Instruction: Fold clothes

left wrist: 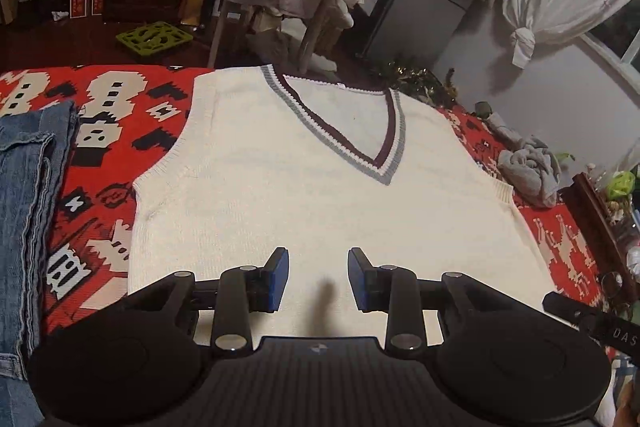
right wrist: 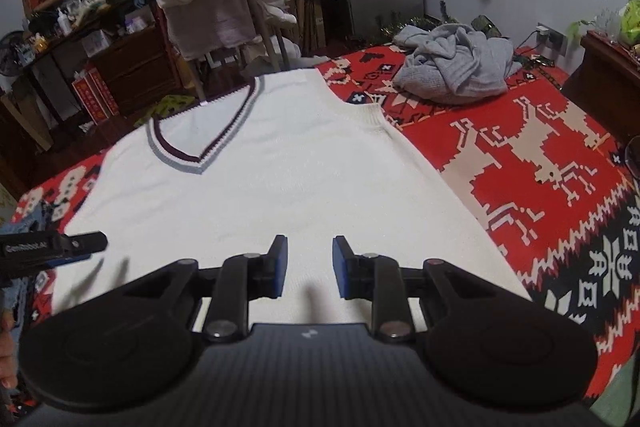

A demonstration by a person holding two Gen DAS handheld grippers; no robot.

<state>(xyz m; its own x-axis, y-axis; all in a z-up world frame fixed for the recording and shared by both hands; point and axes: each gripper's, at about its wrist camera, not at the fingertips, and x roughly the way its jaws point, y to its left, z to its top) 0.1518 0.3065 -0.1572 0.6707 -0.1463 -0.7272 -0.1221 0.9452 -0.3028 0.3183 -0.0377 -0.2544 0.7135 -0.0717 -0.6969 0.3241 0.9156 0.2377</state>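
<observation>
The white vest (left wrist: 304, 187) lies flat just ahead of both released tools, left tool (left wrist: 318, 279) and right tool (right wrist: 310, 266).

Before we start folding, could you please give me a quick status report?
Left gripper and right gripper open, empty. White V-neck vest flat on red blanket, unfolded. Nothing on it.

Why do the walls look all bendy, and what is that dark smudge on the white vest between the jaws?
Left wrist view: the fisheye lens curves the room's edges, and the corners go dark; the smudge on the vest looks like a soft shadow under the left gripper. Right wrist view: same bending, a similar shadow beneath the right gripper; indoor light is dim and warm.
</observation>
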